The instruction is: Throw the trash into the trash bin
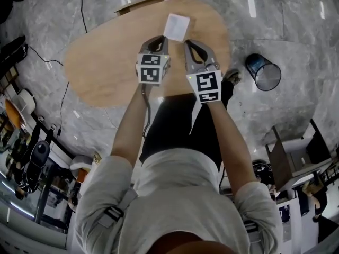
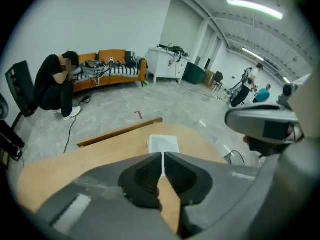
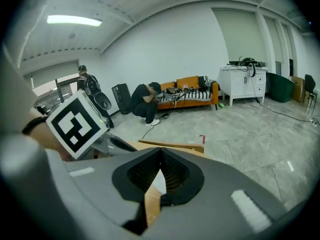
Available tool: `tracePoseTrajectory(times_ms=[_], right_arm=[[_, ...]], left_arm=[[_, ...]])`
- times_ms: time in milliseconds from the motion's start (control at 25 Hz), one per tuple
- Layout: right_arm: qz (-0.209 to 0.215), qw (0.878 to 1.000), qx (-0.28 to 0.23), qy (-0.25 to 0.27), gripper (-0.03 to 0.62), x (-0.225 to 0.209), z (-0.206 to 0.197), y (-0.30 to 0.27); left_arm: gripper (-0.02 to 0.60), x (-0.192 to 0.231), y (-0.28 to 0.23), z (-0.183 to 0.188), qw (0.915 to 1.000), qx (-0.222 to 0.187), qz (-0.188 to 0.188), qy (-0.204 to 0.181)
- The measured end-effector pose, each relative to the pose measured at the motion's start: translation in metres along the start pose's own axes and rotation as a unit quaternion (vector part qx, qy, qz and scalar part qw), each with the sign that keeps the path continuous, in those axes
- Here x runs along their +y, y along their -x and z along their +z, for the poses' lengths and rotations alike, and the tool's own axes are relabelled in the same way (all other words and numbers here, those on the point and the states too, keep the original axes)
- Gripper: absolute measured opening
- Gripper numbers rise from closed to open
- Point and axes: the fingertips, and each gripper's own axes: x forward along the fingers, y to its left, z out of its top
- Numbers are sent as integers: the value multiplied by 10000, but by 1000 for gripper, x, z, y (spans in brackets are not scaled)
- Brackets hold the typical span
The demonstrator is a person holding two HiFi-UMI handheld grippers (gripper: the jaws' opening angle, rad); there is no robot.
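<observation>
The task is judged barely begun. The flat white rectangular piece of trash [image 1: 176, 26] is seen lying ungripped at the far edge of the rounded wooden tabletop [image 1: 106, 73]. The jaws of the left gripper [image 1: 163, 40] and the right gripper [image 1: 189, 45] are held together, empty, just short of it. Lifting it and carrying it to the black mesh trash bin [image 1: 263, 71], beyond the tabletop's right edge, are left.

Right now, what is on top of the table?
Only a white paper shows on the table, near its far edge. The left gripper and right gripper hang over the table and hide the wood beneath them.
</observation>
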Motion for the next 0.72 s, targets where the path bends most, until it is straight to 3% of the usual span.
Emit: tracePoseTrajectory(times_ms=[360, 480, 680, 720], right_arm=[[-106, 9997, 108, -179, 8, -22, -22, -12], [-159, 9997, 88, -143, 8, -28, -18, -6], [-227, 9996, 95, -131, 8, -37, -12, 6], [-231, 9996, 114, -111, 8, -39, -12, 9]], left_arm=[[48, 20, -59, -17, 9953, 832, 118, -473], [125, 19, -77, -30, 9921, 1144, -13, -522], [117, 24, -84, -42, 9872, 1537, -35, -416], [65, 26, -83, -40, 9871, 1542, 5, -430]])
